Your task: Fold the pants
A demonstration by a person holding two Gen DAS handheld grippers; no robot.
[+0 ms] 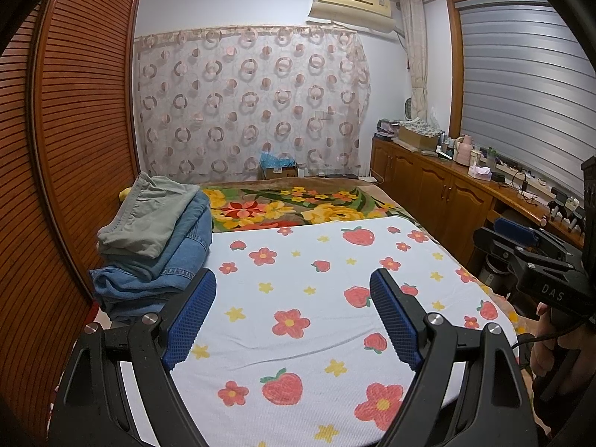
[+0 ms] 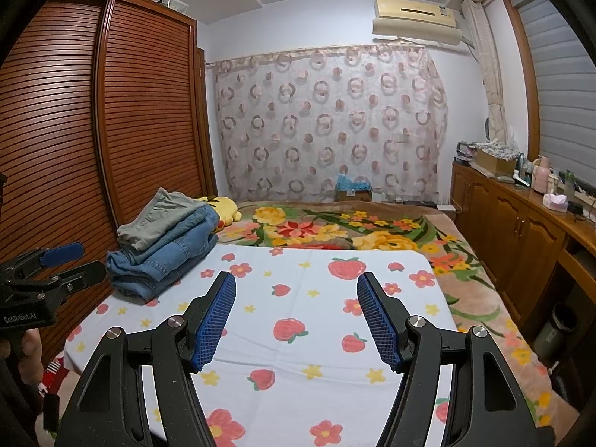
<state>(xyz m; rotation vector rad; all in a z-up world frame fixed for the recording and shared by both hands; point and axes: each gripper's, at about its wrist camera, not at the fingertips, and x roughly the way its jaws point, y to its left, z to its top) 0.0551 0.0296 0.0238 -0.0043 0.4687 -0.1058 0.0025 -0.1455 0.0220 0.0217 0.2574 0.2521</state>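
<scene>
The left gripper point(image 1: 292, 287) hangs with its jaws spread wide and nothing between them, its blue ribbed pads point(image 1: 192, 320) above a white cloth printed with strawberries and flowers point(image 1: 298, 272). The right gripper point(image 2: 296, 290) is spread just as wide and equally empty over the same cloth point(image 2: 309, 320). Each gripper also shows at the edge of the other's view: the right one point(image 1: 529, 246) at the far right of the left camera, the left one point(image 2: 70, 260) at the far left of the right camera, both off to the sides of the cloth.

The printed cloth lies flat across the near part of a bed. At its left rear corner sits a stack of folded pants: blue jeans point(image 1: 164, 272) at the bottom with grey-green pants point(image 1: 149, 219) folded on top. In the right camera the same jeans point(image 2: 164, 257) and grey-green pants point(image 2: 160, 219) sit well apart from both grippers.

Behind the cloth, a brown blanket with large yellow and red flowers point(image 2: 335, 231) covers the rest of the bed. A yellow plush toy point(image 2: 223, 212) lies just behind the stack. A slatted wooden wardrobe point(image 2: 111, 111) stands along the left, and wooden cabinets point(image 2: 514, 223) with cluttered tops run along the right. A sheer curtain with ring patterns point(image 2: 327, 119) hangs on the far wall, below an air conditioner point(image 2: 413, 18).
</scene>
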